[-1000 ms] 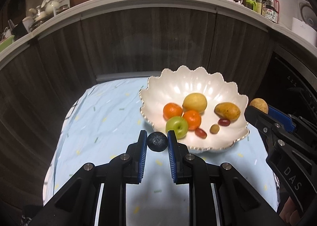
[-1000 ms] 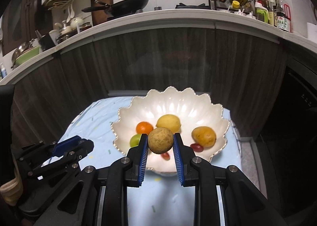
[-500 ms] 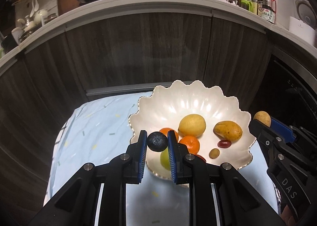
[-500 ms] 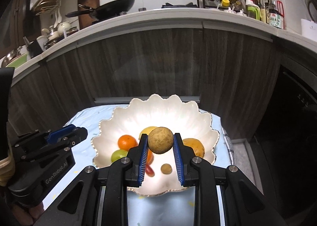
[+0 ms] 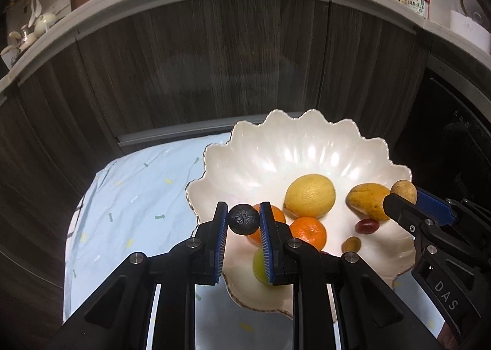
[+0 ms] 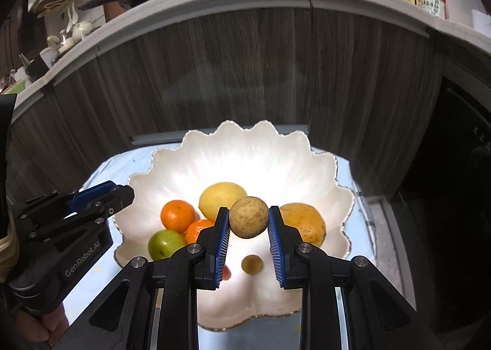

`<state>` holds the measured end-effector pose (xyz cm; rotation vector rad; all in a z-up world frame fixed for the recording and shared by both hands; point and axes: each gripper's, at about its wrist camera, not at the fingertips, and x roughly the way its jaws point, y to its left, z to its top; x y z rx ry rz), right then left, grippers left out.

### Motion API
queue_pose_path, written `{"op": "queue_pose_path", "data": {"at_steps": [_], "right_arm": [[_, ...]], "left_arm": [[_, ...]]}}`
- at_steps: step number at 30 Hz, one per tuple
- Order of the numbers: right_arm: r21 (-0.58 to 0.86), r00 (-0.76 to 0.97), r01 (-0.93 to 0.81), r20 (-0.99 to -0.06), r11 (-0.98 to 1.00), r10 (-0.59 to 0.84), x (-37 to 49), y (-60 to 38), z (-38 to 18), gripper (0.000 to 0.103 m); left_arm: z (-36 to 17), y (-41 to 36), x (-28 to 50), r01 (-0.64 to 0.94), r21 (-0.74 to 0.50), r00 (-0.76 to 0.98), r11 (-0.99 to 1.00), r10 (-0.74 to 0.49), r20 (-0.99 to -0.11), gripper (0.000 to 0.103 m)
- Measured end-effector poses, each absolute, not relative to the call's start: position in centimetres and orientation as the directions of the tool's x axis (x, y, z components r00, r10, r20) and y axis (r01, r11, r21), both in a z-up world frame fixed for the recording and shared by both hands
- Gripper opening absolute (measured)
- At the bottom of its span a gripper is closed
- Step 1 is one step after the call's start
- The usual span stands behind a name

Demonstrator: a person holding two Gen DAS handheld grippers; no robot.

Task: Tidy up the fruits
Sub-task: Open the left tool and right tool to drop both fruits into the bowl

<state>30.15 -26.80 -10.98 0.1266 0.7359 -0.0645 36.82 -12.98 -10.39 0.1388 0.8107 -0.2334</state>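
White scalloped bowl (image 6: 264,147) sits on the blue-clothed worktop (image 5: 132,196), holding a lemon (image 6: 222,198), oranges and a green apple (image 6: 165,244). Right tool (image 6: 249,221) grips a tan round fruit (image 6: 248,216) above the bowl. Left tool (image 5: 244,221) grips a small dark wrinkled fruit (image 5: 244,218) above the bowl's near-left rim.

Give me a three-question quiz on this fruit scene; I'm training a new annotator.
1. True or false: the left claw grips a dark round fruit.
2. What does the right claw hold? A) lemon B) tan round fruit C) green apple
3. Fill in: both claws hang over the white scalloped ____.

Key:
1. True.
2. B, the tan round fruit; the lemon and green apple lie in the bowl.
3. bowl.
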Motion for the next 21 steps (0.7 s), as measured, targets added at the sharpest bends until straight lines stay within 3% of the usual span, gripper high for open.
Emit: {"op": "queue_pose_path", "data": {"at_steps": [6, 9, 12, 21], "right_arm": [[0.100, 0.713, 0.099, -0.701, 0.990, -0.001, 31.2, -26.8, -12.2, 0.026], [0.105, 0.702, 0.095, -0.712, 0.990, 0.009, 31.5, -26.7, -12.6, 0.027], [0.098, 0.701, 0.101, -0.713, 0.990, -0.002, 31.5, -26.7, -12.6, 0.028], [0.080, 0.719, 0.156, -0.693, 0.984, -0.058, 30.7, -27.0, -11.8, 0.056]], "left_arm": [[-11.5, -12.9, 37.6, 0.260, 0.029, 0.646, 0.965, -0.152, -0.749, 0.022], [-11.8, -12.9, 37.7, 0.258, 0.031, 0.640, 0.966, -0.147, -0.754, 0.036], [-11.7, -12.8, 37.6, 0.250, 0.044, 0.647, 0.967, -0.133, -0.751, 0.040], [-10.7, -12.2, 37.0, 0.214, 0.056, 0.668, 0.975, -0.104, -0.737, 0.060]]}}
